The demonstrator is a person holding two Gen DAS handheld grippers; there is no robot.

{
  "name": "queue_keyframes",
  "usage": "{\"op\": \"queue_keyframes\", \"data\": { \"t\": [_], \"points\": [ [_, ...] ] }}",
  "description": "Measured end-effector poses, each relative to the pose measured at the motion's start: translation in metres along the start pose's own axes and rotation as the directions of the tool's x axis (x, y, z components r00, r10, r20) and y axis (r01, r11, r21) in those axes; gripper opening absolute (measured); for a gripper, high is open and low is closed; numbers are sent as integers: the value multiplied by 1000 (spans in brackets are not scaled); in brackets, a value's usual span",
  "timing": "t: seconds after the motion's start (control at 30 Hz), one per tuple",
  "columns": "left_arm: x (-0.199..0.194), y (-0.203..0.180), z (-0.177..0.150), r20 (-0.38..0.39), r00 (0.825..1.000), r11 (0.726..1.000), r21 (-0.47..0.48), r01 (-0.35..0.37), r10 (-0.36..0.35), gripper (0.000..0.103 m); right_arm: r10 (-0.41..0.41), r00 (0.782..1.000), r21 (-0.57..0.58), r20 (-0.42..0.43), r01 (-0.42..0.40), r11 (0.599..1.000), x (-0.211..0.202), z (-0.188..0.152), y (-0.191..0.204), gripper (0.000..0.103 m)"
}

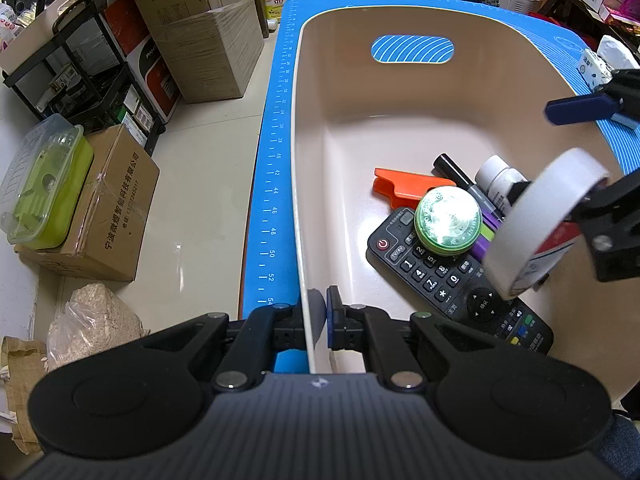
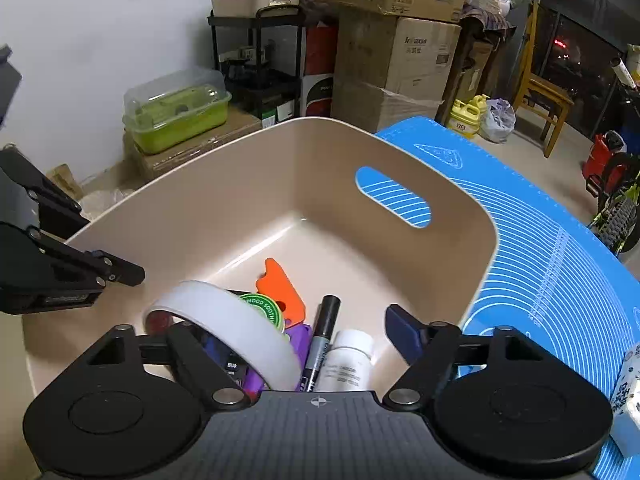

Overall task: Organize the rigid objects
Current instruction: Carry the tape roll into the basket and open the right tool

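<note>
Between the spread fingers of the right gripper [image 2: 280,332], a white tape roll [image 2: 228,328] leans against the left-hand finger, free of the other, above a remote control [image 1: 452,272], green tin [image 1: 447,221], orange piece [image 1: 404,190], black marker [image 2: 322,340] and white bottle [image 2: 348,362] already lying in the beige bin [image 2: 240,184]. The right gripper is released; the left gripper [image 1: 318,320] is clenched on the bin's near wall, steadying it. For a clean drop, the roll should probably slip free before the right tongs withdraw upward, clear of the rim.
</note>
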State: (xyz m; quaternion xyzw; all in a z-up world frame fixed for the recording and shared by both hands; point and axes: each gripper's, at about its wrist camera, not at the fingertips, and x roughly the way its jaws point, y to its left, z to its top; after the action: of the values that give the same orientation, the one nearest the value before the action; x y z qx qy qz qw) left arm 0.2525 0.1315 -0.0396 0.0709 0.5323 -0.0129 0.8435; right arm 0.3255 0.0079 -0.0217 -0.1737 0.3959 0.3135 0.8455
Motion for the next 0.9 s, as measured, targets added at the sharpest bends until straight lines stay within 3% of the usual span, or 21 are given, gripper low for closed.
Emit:
{"op": "queue_keyframes", "data": {
  "t": [0.13, 0.27, 0.33, 0.5, 0.7, 0.9],
  "points": [
    [1, -1, 2, 0, 1000, 1000, 0, -2, 2, 8, -13, 1000, -20, -19, 13, 1000, -2, 3, -3, 91],
    [1, -1, 1, -1, 1000, 1000, 3, -4, 4, 8, 19, 994, -75, -108, -27, 997, 10, 4, 5, 96],
    [1, -1, 1, -1, 1000, 1000, 3, -3, 3, 8, -11, 993, -107, -121, -2, 994, 14, 3, 12, 97],
    [0, 0, 2, -1, 1000, 1000, 2, -2, 2, 8, 29, 984, -125, -175, -51, 991, 21, 2, 15, 101],
    [0, 0, 1, -1, 1000, 1000, 2, -1, 1, 8, -98, 966, -254, -241, 35, 967, 36, 4, 30, 101],
    [0, 0, 1, -1, 1000, 1000, 2, 0, 0, 8, -218, 946, -383, -241, 113, 917, 46, -6, 38, 101]
  ]
}}
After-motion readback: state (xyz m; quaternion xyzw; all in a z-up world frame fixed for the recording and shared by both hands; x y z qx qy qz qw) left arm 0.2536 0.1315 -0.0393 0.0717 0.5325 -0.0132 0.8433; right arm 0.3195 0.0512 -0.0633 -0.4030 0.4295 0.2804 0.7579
